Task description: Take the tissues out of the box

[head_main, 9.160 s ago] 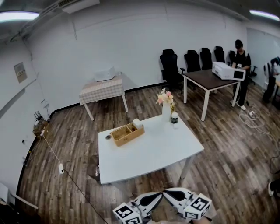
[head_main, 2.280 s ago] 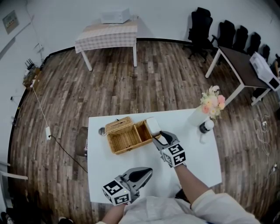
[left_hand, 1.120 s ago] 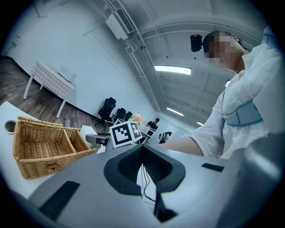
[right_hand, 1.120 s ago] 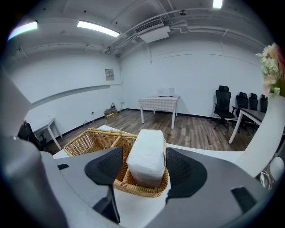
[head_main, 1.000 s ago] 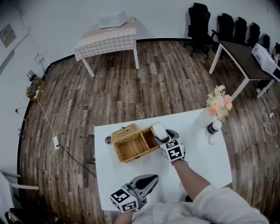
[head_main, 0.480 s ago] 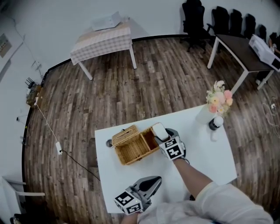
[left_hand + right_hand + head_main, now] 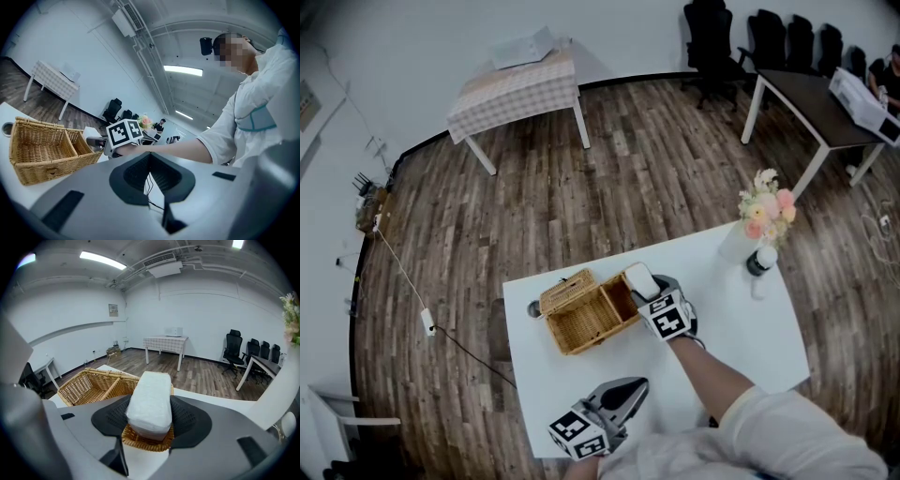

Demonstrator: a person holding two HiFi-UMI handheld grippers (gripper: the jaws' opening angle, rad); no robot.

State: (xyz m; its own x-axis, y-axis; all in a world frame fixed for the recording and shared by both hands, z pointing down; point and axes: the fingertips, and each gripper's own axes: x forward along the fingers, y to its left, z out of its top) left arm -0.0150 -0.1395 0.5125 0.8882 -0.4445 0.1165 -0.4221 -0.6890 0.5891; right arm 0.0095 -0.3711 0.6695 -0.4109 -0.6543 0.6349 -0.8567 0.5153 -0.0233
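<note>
The task is at its first step and nothing is out yet. The white soft pack of tissues [image 7: 639, 279] stands upright in the small end compartment of the woven wicker basket [image 7: 581, 323], the compartment on the side of the right gripper [image 7: 649, 292]. The larger compartment looks empty. The basket lies on the white rectangular table [image 7: 741, 328], near its far left corner. The right gripper's jaws are on both sides of the pack and have just been closing. In the right gripper view they are wide apart, and the dark pads [image 7: 190, 418] seem to touch the two sides of the pack, so I judge that the grip is made or almost made. The lift out of the basket is left to do. The left gripper [image 7: 636, 383] hangs over the near edge of the table, with its jaws together and nothing between them.
</note>
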